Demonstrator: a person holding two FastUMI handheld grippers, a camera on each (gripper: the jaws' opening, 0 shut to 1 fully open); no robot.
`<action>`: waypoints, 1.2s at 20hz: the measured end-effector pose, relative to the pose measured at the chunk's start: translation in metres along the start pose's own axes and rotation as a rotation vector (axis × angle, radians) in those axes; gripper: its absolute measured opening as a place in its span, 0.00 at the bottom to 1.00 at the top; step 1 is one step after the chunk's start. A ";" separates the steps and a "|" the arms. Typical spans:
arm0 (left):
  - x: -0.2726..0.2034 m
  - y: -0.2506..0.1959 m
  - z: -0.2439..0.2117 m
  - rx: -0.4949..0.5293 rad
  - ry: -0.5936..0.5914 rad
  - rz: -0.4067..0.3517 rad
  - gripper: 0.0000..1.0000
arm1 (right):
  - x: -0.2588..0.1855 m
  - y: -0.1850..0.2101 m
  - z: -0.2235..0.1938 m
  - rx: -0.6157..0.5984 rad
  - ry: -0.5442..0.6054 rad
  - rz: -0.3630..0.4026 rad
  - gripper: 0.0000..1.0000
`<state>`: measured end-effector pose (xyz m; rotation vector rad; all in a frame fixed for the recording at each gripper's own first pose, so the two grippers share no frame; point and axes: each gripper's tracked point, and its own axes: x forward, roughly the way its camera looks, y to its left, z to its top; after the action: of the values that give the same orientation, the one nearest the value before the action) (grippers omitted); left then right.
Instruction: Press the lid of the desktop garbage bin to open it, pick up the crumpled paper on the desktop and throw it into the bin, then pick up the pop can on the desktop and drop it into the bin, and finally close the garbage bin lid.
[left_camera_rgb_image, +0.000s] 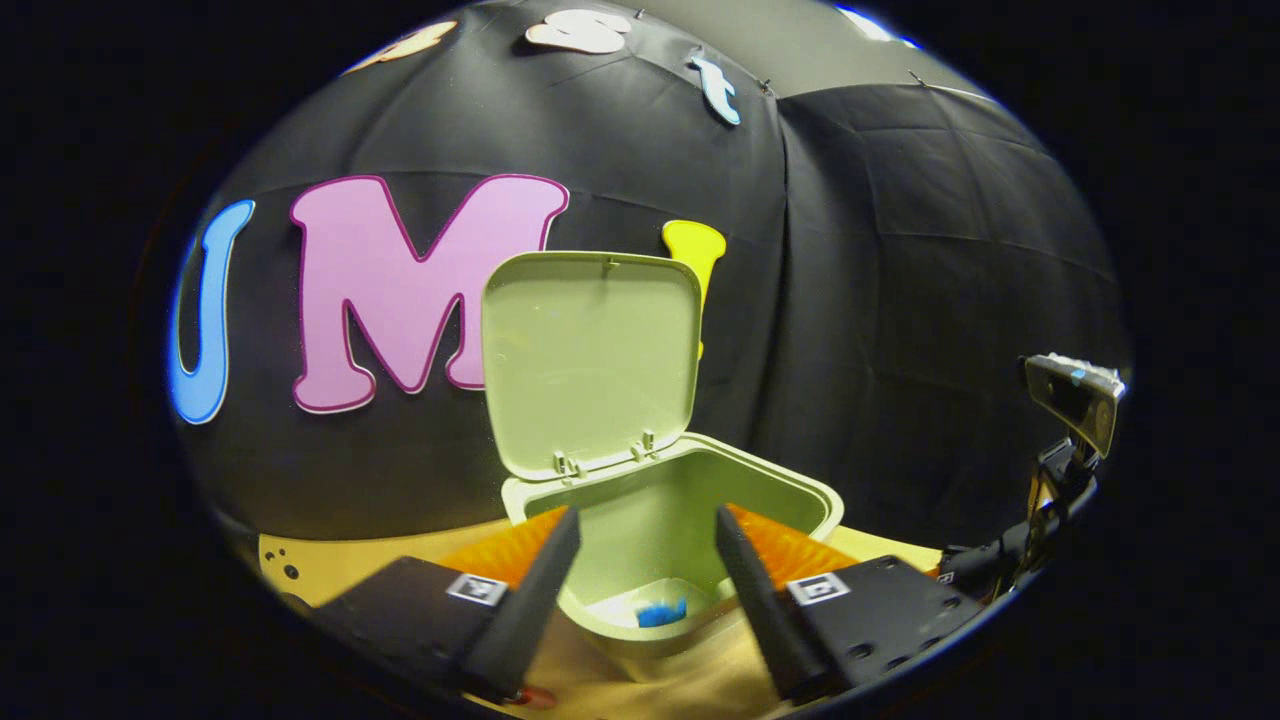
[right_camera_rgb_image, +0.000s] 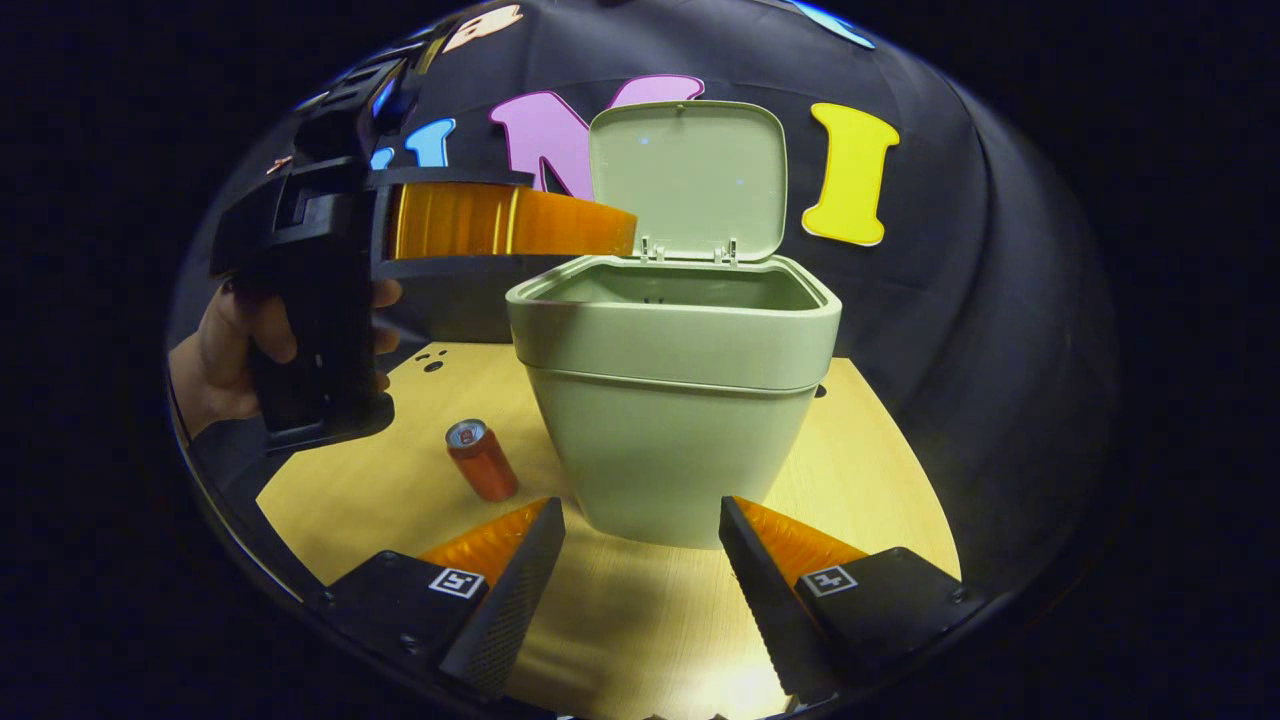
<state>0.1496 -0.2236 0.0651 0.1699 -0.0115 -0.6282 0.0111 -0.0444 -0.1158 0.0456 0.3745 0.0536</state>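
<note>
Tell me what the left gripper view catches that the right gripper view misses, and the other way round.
Left gripper view: the bin's inside, with something pale and blue at the bottom, and a camera on a stand.
Right gripper view: the pop can upright on the table, and a hand holding the left gripper over the rim.
Both: the green bin with its lid up.

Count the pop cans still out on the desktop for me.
1. A single pop can stands upright on the desktop, left of the garbage bin in the right gripper view. The bin could hide another behind it.
</note>
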 end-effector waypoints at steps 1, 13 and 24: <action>-0.002 0.004 0.000 -0.008 -0.002 0.014 0.98 | 0.001 0.000 0.000 -0.001 0.001 0.002 0.98; -0.096 0.106 -0.046 -0.123 0.019 0.332 0.97 | 0.009 0.032 -0.009 -0.011 0.038 0.061 0.98; -0.221 0.135 -0.113 -0.214 0.089 0.467 0.98 | 0.029 0.095 -0.025 -0.013 0.108 0.149 1.00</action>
<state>0.0572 0.0309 -0.0155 -0.0144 0.0989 -0.1531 0.0243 0.0528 -0.1443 0.0579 0.4778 0.2066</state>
